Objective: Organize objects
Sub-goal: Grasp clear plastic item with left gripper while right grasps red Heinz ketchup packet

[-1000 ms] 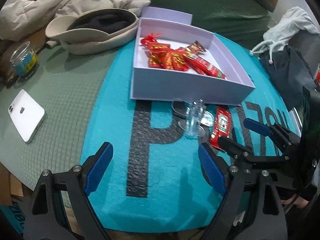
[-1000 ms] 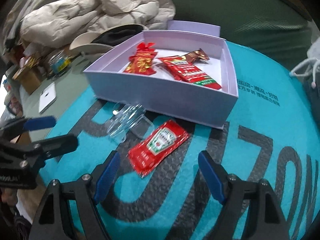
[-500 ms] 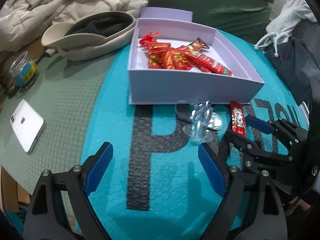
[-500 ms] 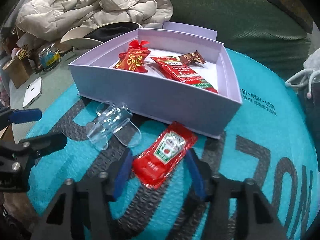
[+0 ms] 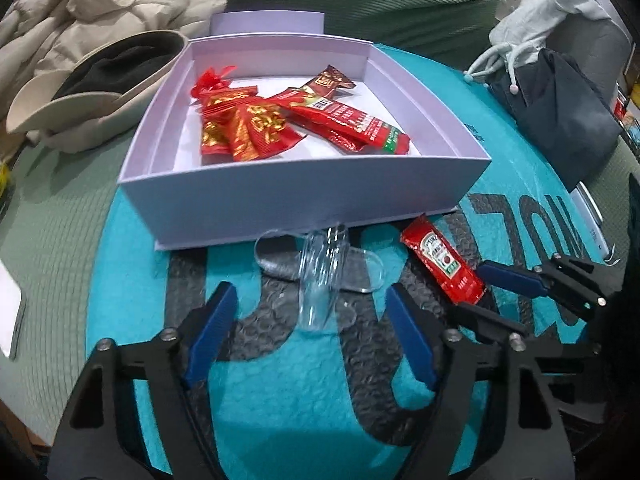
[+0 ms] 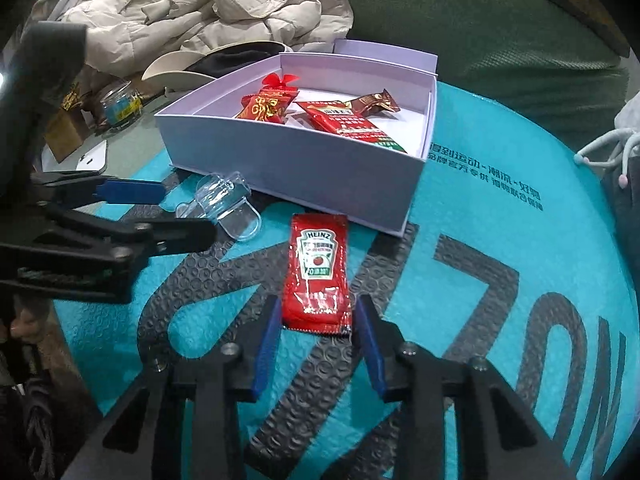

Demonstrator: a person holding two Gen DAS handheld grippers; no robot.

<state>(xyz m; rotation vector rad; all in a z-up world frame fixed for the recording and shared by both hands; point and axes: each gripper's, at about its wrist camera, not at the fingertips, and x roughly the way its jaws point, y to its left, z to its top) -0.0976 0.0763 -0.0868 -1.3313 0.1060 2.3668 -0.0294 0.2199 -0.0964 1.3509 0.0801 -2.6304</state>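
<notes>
I count one lavender box, one loose ketchup sachet outside it, one clear plastic clip, roughly three gold-printed red packets, two long red sachets and one brown wrapper inside, plus one cap and one jar.

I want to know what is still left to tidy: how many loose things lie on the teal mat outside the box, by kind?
Ketchup packet: 1
Clear plastic piece: 1
Total: 2
</notes>
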